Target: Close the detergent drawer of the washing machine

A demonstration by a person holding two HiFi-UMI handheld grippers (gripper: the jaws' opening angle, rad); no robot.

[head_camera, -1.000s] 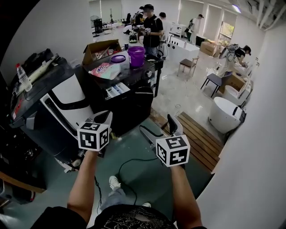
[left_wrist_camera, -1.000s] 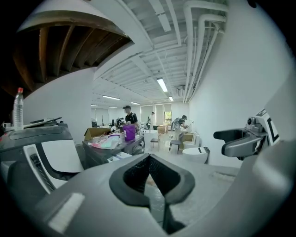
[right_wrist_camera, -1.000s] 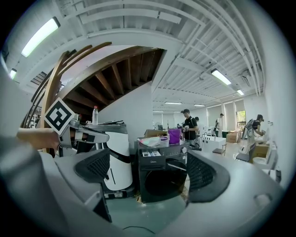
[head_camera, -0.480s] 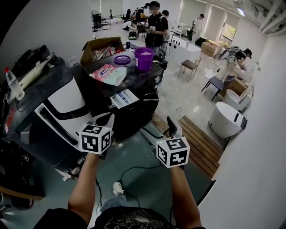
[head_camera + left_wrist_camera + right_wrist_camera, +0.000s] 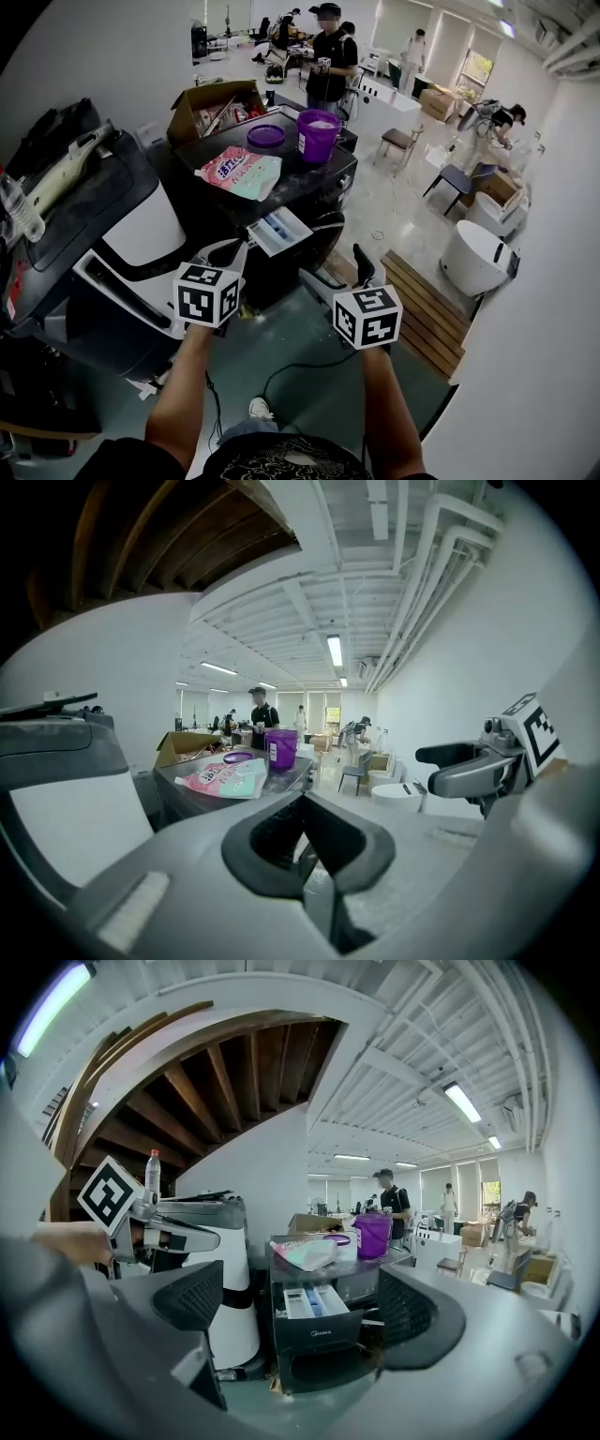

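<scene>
The black washing machine (image 5: 291, 202) stands ahead of me, and its detergent drawer (image 5: 279, 230) sticks out open, showing white and blue compartments. My left gripper (image 5: 228, 253) is just left of the drawer, a little short of it, its jaws shut on nothing. My right gripper (image 5: 342, 270) hovers to the drawer's right with its jaws open and empty. In the right gripper view the drawer (image 5: 314, 1299) shows between the pads of the right gripper (image 5: 302, 1305), still some way off. The left gripper (image 5: 302, 803) looks over the machine's top.
A pink detergent bag (image 5: 239, 169), a purple lid (image 5: 265, 136) and a purple tub (image 5: 317, 134) sit on the machine's top. A white-and-black appliance (image 5: 131, 234) stands at left, a cardboard box (image 5: 211, 108) behind. A black cable (image 5: 291, 366) crosses the floor. A wooden platform (image 5: 422, 291) lies at right.
The view has drawn closer to the washing machine, which now sits lower in frame. Both grippers have edged towards it. The drawer stays open.
</scene>
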